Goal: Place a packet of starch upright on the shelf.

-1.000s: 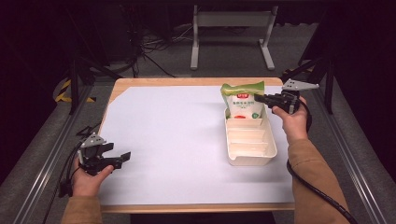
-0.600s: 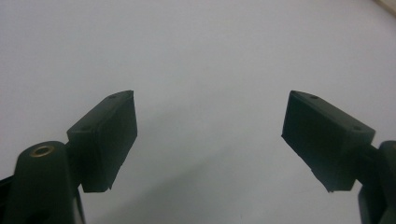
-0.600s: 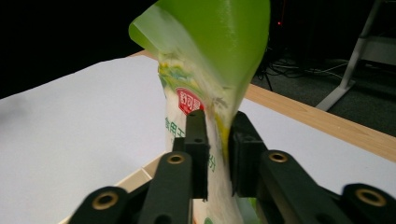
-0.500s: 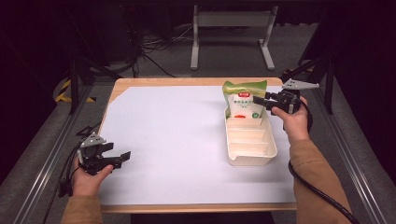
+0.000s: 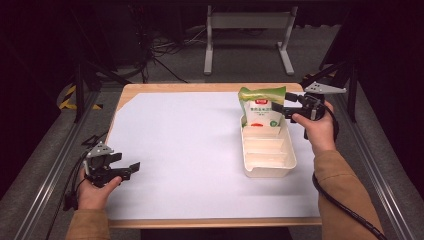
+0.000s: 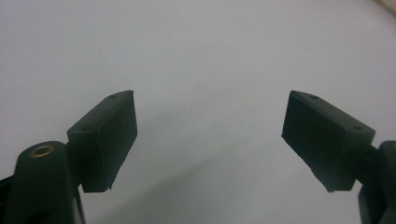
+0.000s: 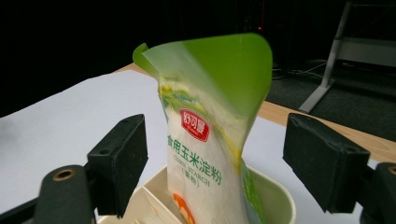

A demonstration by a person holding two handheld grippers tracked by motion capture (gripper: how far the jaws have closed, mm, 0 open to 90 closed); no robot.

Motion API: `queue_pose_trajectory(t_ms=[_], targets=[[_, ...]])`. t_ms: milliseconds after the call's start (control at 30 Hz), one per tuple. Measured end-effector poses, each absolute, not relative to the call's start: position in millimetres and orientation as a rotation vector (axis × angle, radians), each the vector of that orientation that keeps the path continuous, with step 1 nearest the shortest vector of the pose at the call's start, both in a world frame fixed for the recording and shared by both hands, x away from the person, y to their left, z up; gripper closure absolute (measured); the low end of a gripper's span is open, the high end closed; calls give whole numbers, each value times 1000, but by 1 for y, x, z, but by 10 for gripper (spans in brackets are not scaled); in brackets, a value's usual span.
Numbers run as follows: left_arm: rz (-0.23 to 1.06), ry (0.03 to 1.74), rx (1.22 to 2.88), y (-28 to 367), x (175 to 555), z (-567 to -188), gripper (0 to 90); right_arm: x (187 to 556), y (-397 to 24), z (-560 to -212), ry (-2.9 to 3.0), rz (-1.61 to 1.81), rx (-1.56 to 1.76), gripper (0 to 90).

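Release step, by the look of it: corn starch pouch [image 5: 262, 109] standing upright in the far compartment of the cream tray [image 5: 268, 162], right gripper [image 5: 278, 107] level beside it, jaws just opened wide with the pouch between them untouched. Next, probably: drawing straight back without brushing the leaning green top. Left gripper [image 5: 131, 169] resting low on the white tabletop [image 5: 190, 150], well apart, jaws spread on nothing, forearm entering from below.

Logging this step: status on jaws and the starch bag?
Right gripper jaws just opened, off the starch bag. Bag upright in far end of white tray. Left gripper open, idle on the paper. Nothing in the way.
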State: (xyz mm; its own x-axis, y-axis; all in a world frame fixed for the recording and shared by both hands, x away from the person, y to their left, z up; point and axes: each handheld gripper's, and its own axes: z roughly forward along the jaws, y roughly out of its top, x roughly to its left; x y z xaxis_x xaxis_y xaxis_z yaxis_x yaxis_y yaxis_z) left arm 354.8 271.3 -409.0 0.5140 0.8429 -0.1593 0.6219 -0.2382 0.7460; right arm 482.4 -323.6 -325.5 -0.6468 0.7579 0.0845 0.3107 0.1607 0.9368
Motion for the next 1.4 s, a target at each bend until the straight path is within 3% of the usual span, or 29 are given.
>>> queue_pose_trajectory(t_ms=[733, 1133, 1400], targets=[[350, 1196, 1965, 268, 355, -408, 187, 422, -367, -293, 2033, 1392, 980, 208], [349, 1199, 1962, 268, 355, -408, 187, 390, -389, -305, 2066, 1325, 1009, 203], [354, 1191, 1970, 270, 356, -410, 187, 383, -393, -333, 2090, 1305, 1052, 196]])
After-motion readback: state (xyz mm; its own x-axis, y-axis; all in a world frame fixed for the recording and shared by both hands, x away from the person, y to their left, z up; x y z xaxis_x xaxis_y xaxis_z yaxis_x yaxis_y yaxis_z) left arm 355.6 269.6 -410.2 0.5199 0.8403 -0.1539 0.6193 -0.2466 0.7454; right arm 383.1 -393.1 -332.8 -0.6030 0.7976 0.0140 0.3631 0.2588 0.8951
